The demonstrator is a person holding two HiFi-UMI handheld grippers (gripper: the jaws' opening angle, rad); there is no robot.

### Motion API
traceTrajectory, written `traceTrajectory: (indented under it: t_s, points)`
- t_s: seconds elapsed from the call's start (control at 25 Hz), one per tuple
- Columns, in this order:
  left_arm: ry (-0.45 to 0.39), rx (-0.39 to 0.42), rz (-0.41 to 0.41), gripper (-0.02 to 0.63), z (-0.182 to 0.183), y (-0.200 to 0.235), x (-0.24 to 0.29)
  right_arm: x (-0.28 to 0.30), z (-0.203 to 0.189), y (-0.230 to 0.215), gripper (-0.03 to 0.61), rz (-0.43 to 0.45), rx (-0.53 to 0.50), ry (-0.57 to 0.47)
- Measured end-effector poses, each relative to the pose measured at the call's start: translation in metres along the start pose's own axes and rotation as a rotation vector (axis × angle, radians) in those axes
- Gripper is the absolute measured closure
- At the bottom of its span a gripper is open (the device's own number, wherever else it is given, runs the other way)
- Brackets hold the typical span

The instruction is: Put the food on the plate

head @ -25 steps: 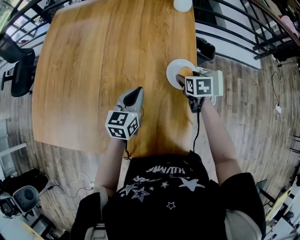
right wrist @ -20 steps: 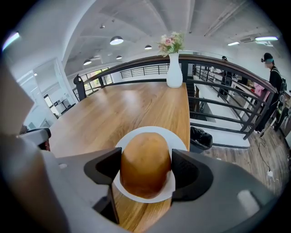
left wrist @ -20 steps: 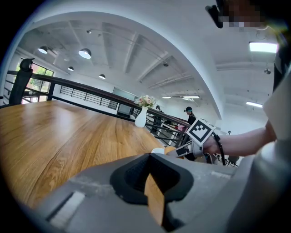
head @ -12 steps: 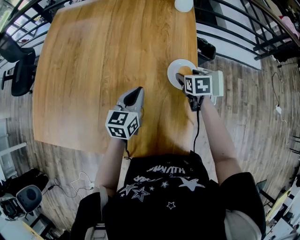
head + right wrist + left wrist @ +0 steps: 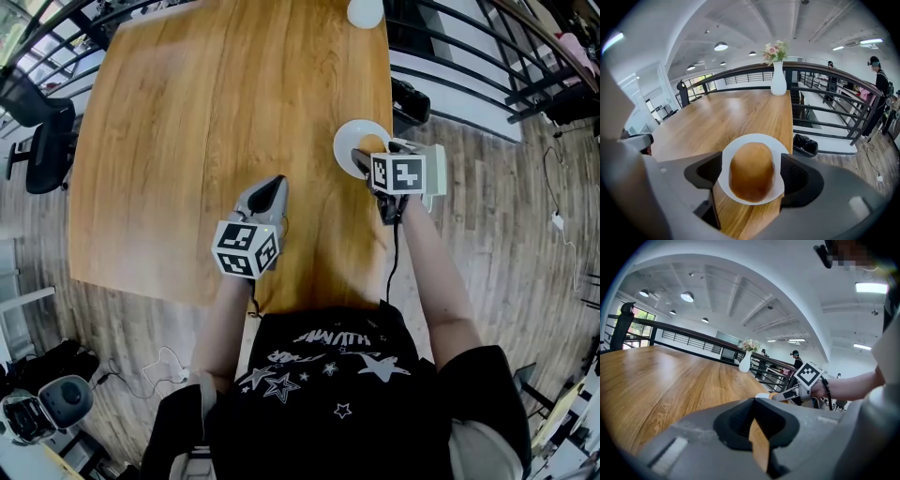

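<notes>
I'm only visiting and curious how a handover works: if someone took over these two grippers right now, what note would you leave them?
Left gripper: shut, empty, over the table, apart from the plate.
Right gripper: jaws opening, one on each side of the bun, pads clear of it.
Bun: sitting on the white plate, near the table's right edge.
Done: the food is on the plate.
Left: probably just draw the right gripper back without knocking the bun.
</notes>
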State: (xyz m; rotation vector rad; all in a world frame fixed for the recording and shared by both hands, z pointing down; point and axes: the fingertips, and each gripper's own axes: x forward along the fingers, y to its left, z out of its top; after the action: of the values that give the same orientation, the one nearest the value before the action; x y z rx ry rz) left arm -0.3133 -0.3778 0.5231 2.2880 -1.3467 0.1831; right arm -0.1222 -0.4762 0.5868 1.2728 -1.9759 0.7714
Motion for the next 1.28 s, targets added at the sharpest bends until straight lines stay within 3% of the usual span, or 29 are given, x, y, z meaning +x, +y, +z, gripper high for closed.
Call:
traceTrajectory:
  t_s: [0.68, 1.16, 1.28]
  points:
    - [-0.069, 0.035, 0.024, 0.612, 0.004, -0.044, -0.044, -0.061, -0.024, 0.0, 0.186, 0.032, 0.036, -0.089]
    - [-0.125, 0.027, 0.13, 0.612, -0.006, -0.094, -0.075, -0.111, -0.037, -0.009, 0.333, 0.128, 0.029, -0.176]
    - [-0.136, 0.023, 0.158, 0.612, -0.008, -0.108, -0.08, -0.121, -0.037, -0.011, 0.339, 0.168, 0.008, -0.189]
